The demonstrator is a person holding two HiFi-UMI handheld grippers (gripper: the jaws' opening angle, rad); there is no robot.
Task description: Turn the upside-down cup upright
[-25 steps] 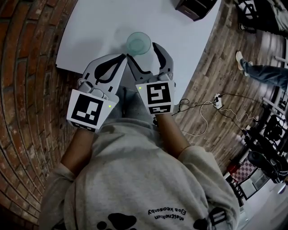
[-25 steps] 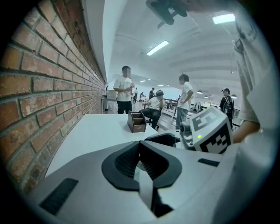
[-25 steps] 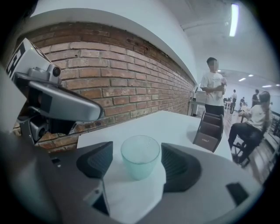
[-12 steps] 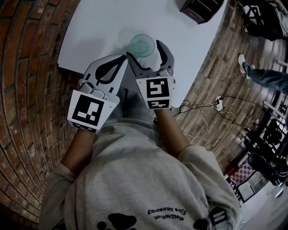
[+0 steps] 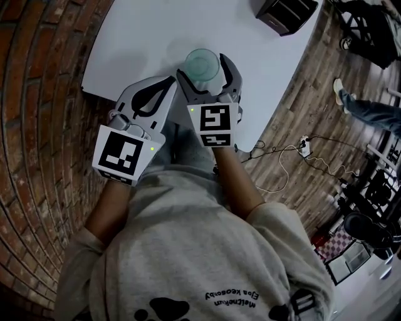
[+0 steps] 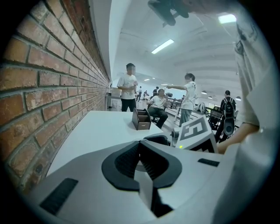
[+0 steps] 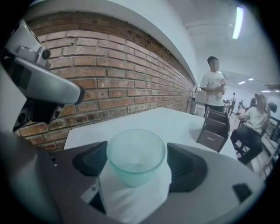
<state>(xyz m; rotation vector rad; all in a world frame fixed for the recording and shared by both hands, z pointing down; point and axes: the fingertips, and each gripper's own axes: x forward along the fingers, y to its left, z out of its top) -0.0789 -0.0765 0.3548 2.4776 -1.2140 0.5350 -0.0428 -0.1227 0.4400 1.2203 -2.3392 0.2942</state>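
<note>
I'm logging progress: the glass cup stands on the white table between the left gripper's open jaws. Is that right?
Not quite. The glass cup stands on the white table between the open jaws of the right gripper, which have just been opening; the right gripper view shows it. The left gripper has its jaws shut on nothing.

Head view: worn on the head, facing steeply down onto the left tongs (image 5: 173, 79), right tongs (image 5: 202, 66) and near edge of the tabletop (image 5: 138, 37). Left gripper view and right gripper view: each set low and close behind its own tongs, facing along the tabletop beside the brick wall (image 6: 43, 87). All three views share the dark organiser (image 5: 285, 14) at the far end
</note>
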